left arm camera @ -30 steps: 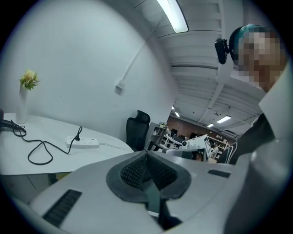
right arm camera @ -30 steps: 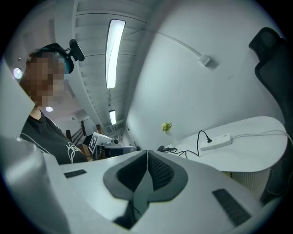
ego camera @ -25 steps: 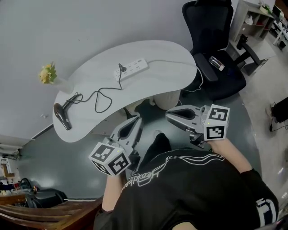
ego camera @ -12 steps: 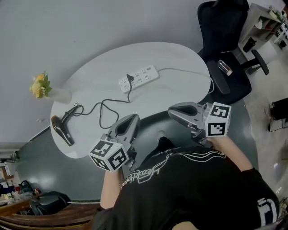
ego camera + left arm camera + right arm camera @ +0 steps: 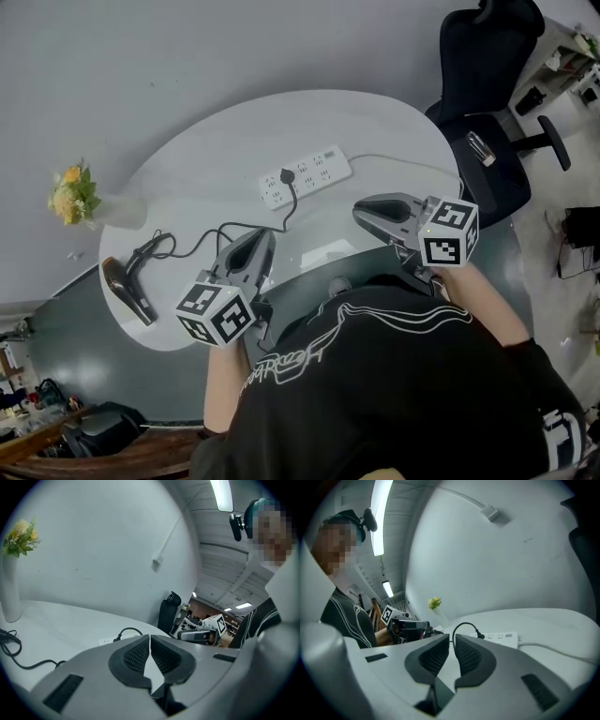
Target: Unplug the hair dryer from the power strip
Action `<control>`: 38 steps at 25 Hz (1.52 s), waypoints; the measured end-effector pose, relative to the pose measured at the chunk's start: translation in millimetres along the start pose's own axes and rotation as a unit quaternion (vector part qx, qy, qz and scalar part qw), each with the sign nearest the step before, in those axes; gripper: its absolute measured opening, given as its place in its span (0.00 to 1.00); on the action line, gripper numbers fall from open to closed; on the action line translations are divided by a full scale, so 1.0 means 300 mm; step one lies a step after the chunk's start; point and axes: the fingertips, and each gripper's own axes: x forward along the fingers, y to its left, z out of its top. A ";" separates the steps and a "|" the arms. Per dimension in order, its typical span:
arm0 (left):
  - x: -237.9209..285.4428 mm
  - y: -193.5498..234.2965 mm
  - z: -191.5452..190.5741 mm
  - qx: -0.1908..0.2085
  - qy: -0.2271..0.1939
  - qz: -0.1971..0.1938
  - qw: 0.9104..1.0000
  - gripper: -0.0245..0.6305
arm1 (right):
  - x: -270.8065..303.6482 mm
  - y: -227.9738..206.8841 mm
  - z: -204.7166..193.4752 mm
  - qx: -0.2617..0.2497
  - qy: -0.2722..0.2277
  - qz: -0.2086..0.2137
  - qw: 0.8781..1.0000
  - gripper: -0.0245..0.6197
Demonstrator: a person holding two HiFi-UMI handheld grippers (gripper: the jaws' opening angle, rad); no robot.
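While the plug (image 5: 287, 175) sits in the power strip (image 5: 309, 174) on the counter (image 5: 384, 122), my left gripper (image 5: 257, 240) and right gripper (image 5: 362, 212) hover over its near edge, both clenched empty.

Office chair (image 5: 487, 56) partly beyond top edge

Rounded white table (image 5: 216, 150), yellow flowers (image 5: 71, 192) in a white vase (image 5: 120, 214) on it, black office chair (image 5: 483, 75) nearby

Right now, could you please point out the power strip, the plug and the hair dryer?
power strip (image 5: 323, 171), head view, white top face.
plug (image 5: 287, 175), head view, black body.
hair dryer (image 5: 127, 289), head view, dark barrel.
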 end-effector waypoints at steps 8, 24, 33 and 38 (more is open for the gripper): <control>0.100 0.102 -0.023 -0.016 0.029 0.015 0.999 0.05 | 0.117 -0.199 0.023 -0.067 0.061 -0.052 0.995 0.25; 0.236 0.300 -0.035 -0.067 0.061 0.035 0.995 0.05 | 0.357 -0.552 -0.128 -0.178 0.288 -0.082 0.937 0.35; 0.269 0.366 -0.062 -0.070 0.071 0.042 0.994 0.05 | 0.387 -0.589 -0.174 -0.203 0.341 -0.084 0.914 0.35; 0.297 0.376 -0.065 -0.053 0.080 0.034 0.995 0.05 | 0.386 -0.593 -0.177 -0.212 0.342 -0.087 0.911 0.35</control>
